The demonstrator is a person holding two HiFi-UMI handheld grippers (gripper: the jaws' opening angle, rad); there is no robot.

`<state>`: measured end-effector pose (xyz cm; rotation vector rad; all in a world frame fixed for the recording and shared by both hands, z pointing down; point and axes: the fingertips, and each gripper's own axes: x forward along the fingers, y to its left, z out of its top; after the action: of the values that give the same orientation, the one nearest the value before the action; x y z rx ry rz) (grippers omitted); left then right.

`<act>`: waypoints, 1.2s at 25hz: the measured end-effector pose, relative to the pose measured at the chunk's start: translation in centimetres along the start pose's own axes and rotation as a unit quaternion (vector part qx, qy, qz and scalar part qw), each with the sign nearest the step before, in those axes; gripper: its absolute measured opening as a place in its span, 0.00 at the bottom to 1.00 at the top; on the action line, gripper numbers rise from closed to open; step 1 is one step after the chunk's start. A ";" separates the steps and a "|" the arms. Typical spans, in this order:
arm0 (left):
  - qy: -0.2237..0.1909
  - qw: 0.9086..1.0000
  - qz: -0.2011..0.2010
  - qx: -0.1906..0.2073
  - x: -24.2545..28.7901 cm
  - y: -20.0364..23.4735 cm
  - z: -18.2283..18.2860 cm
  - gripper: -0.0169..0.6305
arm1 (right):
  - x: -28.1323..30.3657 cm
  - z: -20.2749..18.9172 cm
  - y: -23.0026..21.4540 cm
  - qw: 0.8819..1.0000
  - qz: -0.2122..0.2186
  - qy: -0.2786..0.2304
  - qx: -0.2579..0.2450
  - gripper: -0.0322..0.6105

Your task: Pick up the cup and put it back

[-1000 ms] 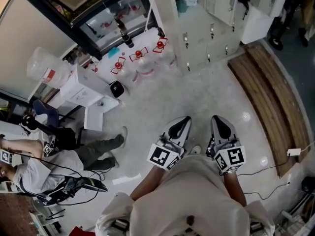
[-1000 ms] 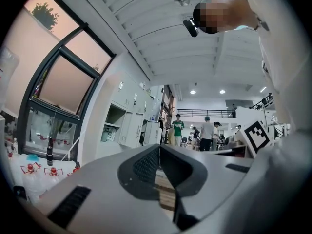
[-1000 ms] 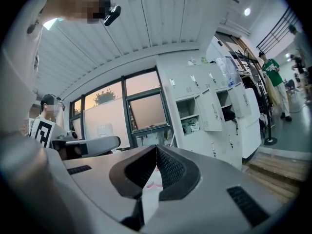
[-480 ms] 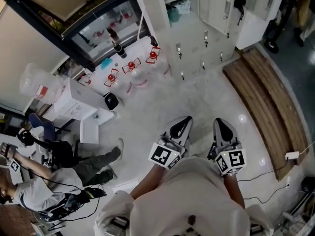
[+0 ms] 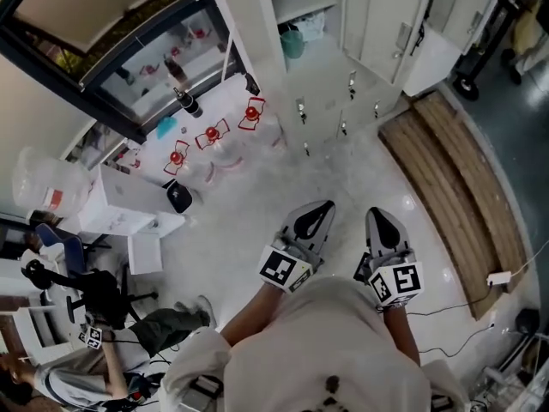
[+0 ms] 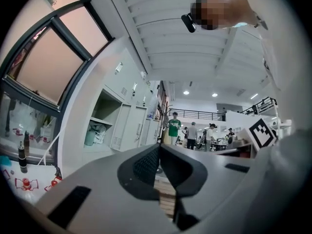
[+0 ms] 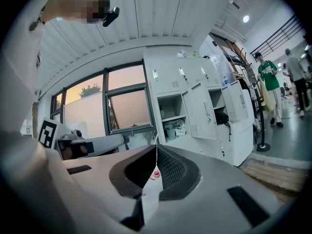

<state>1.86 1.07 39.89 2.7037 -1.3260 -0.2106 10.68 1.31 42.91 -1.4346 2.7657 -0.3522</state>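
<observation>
The left gripper (image 5: 324, 208) and right gripper (image 5: 377, 212), both pressed together and empty, stick out and could bump the lockers (image 5: 374, 22)

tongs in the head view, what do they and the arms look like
Left tongs and right tongs: pale grey shells tapering to a point, black ribbed pads inside. Each carries a white cube with black square markers. Cream shirt, forearms bare.

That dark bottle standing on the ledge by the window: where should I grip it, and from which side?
Probably around the body of the dark bottle, below its narrower neck, coming in level from the room side: it stands upright with the window behind it. The right hand-held gripper is shut; open it first.
</observation>
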 end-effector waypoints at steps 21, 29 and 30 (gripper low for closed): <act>-0.006 1.000 0.025 0.004 8.8 15.6 2.0 0.04 | 17.9 1.5 -3.7 1.000 0.020 0.008 0.005 0.09; -0.021 0.997 0.079 0.015 14.1 20.8 3.9 0.04 | 26.4 4.1 -6.7 0.996 0.086 0.015 -0.005 0.09; -0.022 0.996 0.087 0.016 14.8 21.5 4.2 0.04 | 27.6 4.5 -7.1 0.995 0.096 0.016 -0.006 0.09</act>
<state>-6.62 -23.94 38.45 2.6048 -1.5809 -0.2352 0.91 -25.80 42.66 -1.1607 2.9043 -0.3580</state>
